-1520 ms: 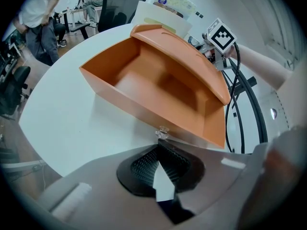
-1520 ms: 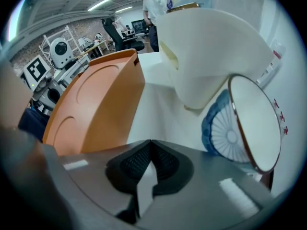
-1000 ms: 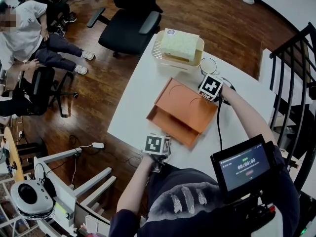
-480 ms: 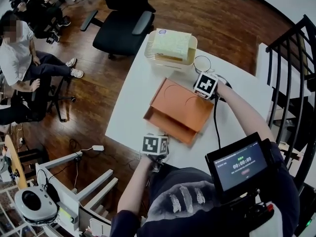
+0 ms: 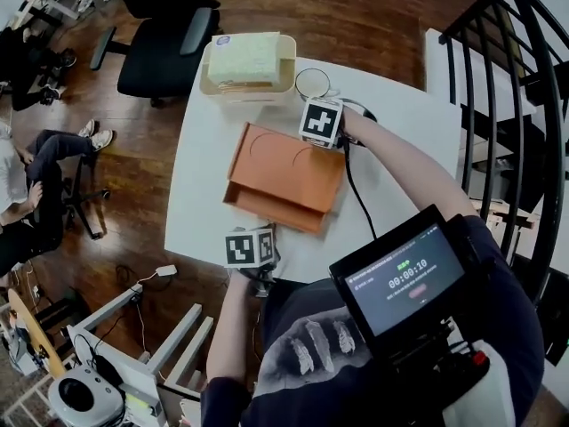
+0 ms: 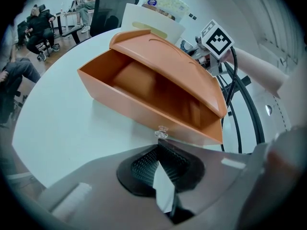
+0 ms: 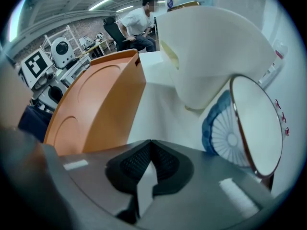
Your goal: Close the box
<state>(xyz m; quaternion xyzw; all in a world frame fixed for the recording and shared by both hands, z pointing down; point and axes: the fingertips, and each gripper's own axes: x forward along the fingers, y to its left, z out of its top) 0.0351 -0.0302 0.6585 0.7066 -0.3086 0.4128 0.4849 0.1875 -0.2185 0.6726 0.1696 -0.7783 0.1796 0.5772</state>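
An orange box [image 5: 283, 181] lies on the white round table [image 5: 200, 163]. Its hinged lid [image 6: 168, 63] hangs low over the empty inside, leaving a gap at the front. A small clear knob [image 6: 162, 132] sticks out of the front wall. My left gripper [image 6: 160, 146] is shut and empty, its tip just short of that knob; it is at the table's near edge [image 5: 252, 249]. My right gripper [image 7: 150, 145] is shut and empty behind the box, with the lid's outer face [image 7: 96, 107] to its left; its marker cube [image 5: 321, 121] sits at the box's far right corner.
A cream basket [image 5: 246, 65] holding a pale pack stands behind the box. A blue-patterned plate [image 7: 249, 128] leans beside it, close to my right gripper. Black cables [image 6: 237, 104] run off the table's right side. An office chair [image 5: 160, 52] and seated people are beyond the table.
The lid has come down lower over the box. The head camera has shifted, so the table sits higher in view. Both grippers stay shut about where they were.
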